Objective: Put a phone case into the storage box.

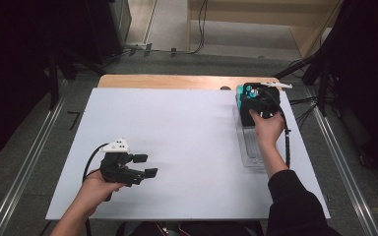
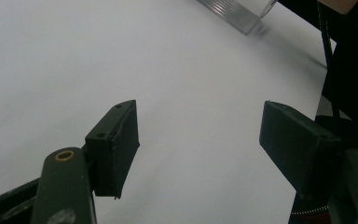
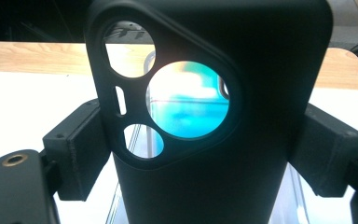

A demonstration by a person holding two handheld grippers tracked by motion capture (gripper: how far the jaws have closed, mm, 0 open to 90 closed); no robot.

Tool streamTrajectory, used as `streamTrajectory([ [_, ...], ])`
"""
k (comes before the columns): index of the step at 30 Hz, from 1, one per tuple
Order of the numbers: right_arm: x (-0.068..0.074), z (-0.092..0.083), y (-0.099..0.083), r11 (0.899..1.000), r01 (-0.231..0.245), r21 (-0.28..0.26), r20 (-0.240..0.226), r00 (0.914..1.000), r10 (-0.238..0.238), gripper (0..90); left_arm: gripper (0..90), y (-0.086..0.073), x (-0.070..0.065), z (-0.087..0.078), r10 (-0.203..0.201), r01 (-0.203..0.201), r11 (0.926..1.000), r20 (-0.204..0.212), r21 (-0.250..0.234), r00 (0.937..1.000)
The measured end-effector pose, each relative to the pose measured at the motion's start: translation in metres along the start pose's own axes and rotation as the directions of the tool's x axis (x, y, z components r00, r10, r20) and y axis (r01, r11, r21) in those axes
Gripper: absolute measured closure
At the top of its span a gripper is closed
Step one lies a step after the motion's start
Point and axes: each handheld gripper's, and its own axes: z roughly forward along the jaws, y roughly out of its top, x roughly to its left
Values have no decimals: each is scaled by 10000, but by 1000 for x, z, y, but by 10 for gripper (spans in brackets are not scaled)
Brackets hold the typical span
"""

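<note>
A black phone case with round camera cut-outs stands upright between the jaws of my right gripper. Its pads press on both long sides of the case. In the high view the right gripper is at the table's far right, over the far end of a clear plastic tray, with something teal just behind it. The teal thing also shows through the case's big cut-out. My left gripper rests low over the near left of the white table, jaws apart and nothing between them.
A corner of the clear tray lies ahead of the left gripper. A bare wooden strip runs along the table's far edge. Cables trail off the right side, and dark stands flank the table.
</note>
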Motion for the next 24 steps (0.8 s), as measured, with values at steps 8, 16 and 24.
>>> streamTrajectory([
  [8, 2, 19, 5, 9999, 123, 46, 264, 9996, -124, 129, 285, 0, 1, 0, -13, 13, 10000, 45, -38, 10000],
  [16, 1, 29, 13, 10000, 2, -63, 354, 9994, 0, 129, 285, 1, 2, 1, -7, 8, 10000, 93, -24, 10000],
  [24, 2, 36, 16, 9998, 58, -200, 436, 9990, -49, 126, 285, 0, 3, 2, -19, 19, 10000, 147, 2, 9999],
])
